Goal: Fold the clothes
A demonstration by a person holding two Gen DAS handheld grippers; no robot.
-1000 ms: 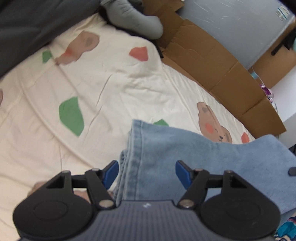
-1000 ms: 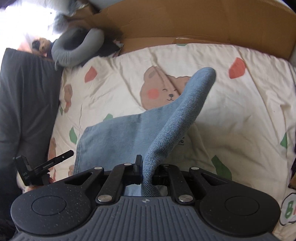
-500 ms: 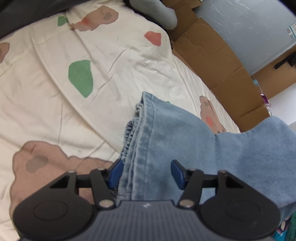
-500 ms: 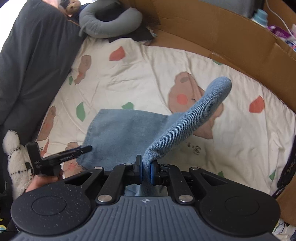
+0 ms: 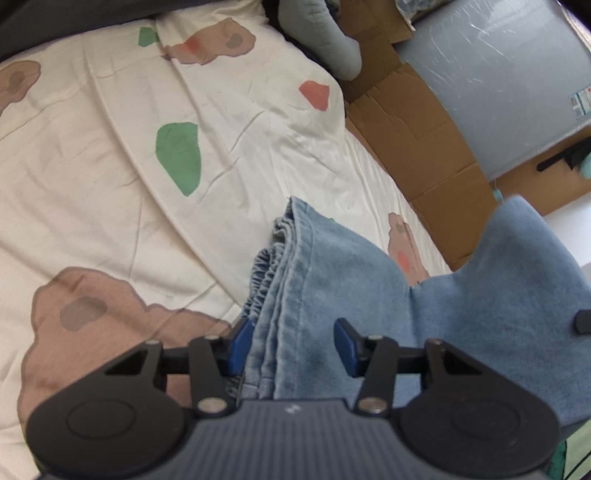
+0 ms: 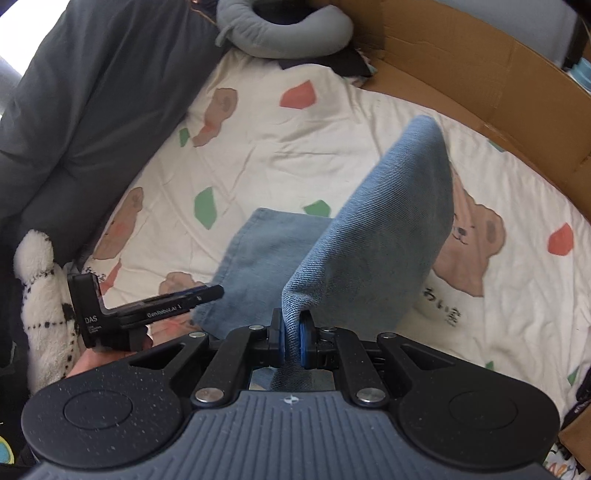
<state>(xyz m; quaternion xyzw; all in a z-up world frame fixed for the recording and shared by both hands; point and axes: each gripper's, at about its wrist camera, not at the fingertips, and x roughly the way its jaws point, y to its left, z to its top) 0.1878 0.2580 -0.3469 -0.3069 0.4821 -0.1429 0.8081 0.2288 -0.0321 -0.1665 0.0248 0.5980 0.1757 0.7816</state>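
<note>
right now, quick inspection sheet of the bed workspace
surface: cream bedsheet printed with bears and coloured patches, creased.
job's things: blue denim garment partly folded; one end lifted off the sheet, elastic waistband near the left tool.
clutter: grey neck pillow, dark grey duvet, white plush toy.
grippers: right tool clamped on the denim; left tool closing, waistband edge between its jaws, one pad not yet touching.
cables: nothing seen.
surroundings: cardboard sheets along the bed edge.
</note>
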